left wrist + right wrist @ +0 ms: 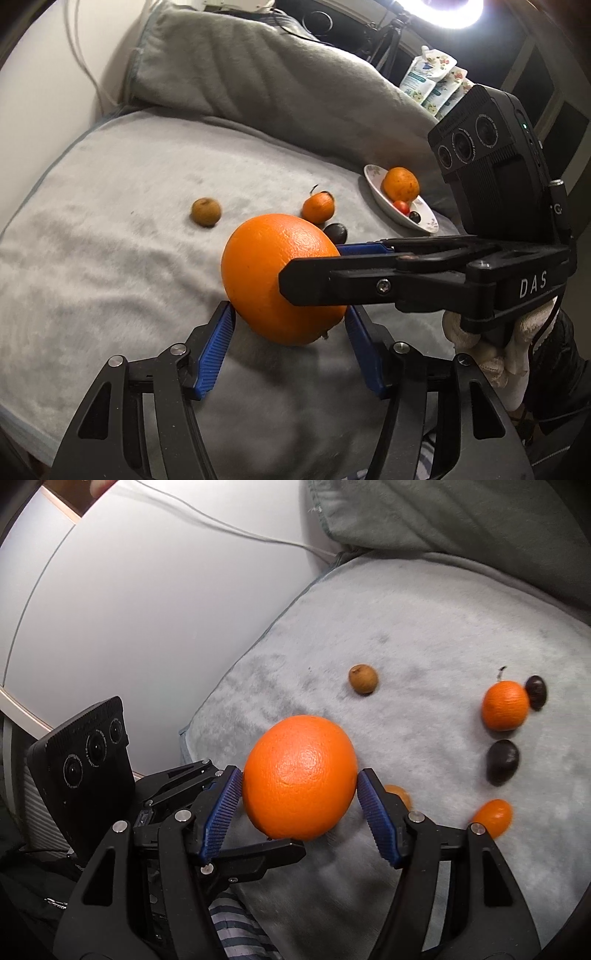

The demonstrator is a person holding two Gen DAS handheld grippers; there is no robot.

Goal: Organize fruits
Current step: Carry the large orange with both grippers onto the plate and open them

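Observation:
A large orange (266, 266) (299, 775) is held just above the grey blanket (110, 240) by both grippers at once. My left gripper (288, 314) has its blue pads pressed on the orange's lower left and right sides. My right gripper (314, 266) comes in from the right, and in its own view the right gripper (299, 779) clamps the orange on both sides. The left gripper (255, 808) reaches in from the lower left, one finger passing under the fruit. A white plate (380, 197) at the right holds another orange (400, 184), a cherry tomato (402, 206) and a dark grape (414, 216).
Loose on the blanket lie a brown round fruit (363, 679), a small mandarin (505, 705), two dark fruits (502, 762) (536, 691) and two small orange fruits (493, 816). A grey pillow (258, 74) lies behind; a gloved hand (491, 354) holds the right gripper.

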